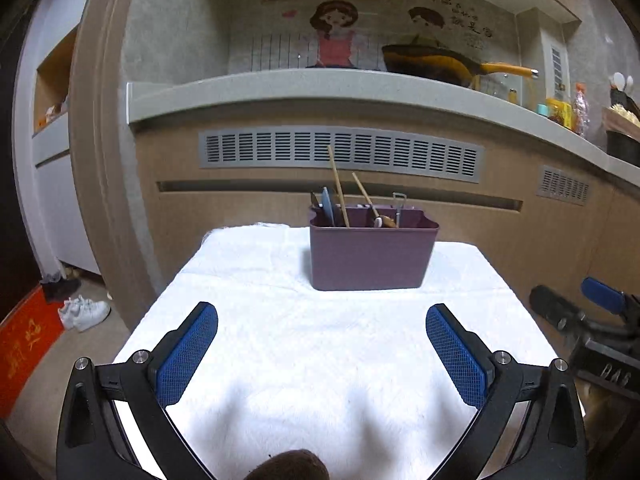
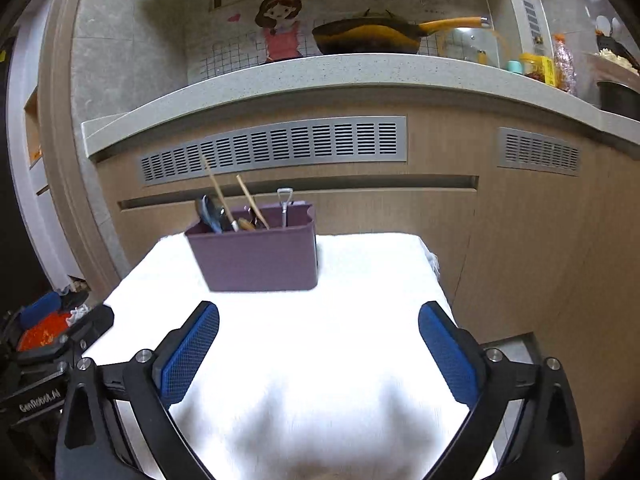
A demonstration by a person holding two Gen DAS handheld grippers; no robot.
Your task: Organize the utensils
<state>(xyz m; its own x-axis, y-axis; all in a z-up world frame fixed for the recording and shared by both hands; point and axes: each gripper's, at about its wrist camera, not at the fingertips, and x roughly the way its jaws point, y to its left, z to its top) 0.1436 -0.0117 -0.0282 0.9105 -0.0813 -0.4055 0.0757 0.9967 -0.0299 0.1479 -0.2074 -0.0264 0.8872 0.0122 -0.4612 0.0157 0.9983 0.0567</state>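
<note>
I am holding both grippers wide and empty over the white cloth (image 1: 320,360) covering the small table, and the purple utensil caddy (image 1: 370,254) is my landmark for everything here. My left gripper (image 1: 322,320) is hanging on the near side of the caddy, well apart from it, its blue pads (image 1: 186,356) spread with nothing but bare cloth between them. My right gripper (image 2: 319,318) is doing the same, also on the near side, with the caddy (image 2: 260,258) sitting ahead and toward its left finger, and its own blue pads (image 2: 188,354) are gripping nothing. The caddy is standing upright on the far part of the cloth, and the utensils are already sitting inside it. Two wooden chopsticks (image 1: 338,188) are leaning out of its top, tilting away from each other. A dark blue flat utensil (image 1: 328,206) is poking up at the caddy's left end, beside something dark that I cannot make out. A metal utensil with a looped handle (image 2: 284,204) is standing toward the caddy's right side, and a small brown and white piece (image 1: 384,222) is resting just below the rim near the middle. Behind the caddy a wooden cabinet front with a grey vent grille (image 1: 340,152) is rising to a pale countertop (image 1: 320,84), where a dark pan with a yellow handle (image 1: 440,64) is sitting up and to the right.
</note>
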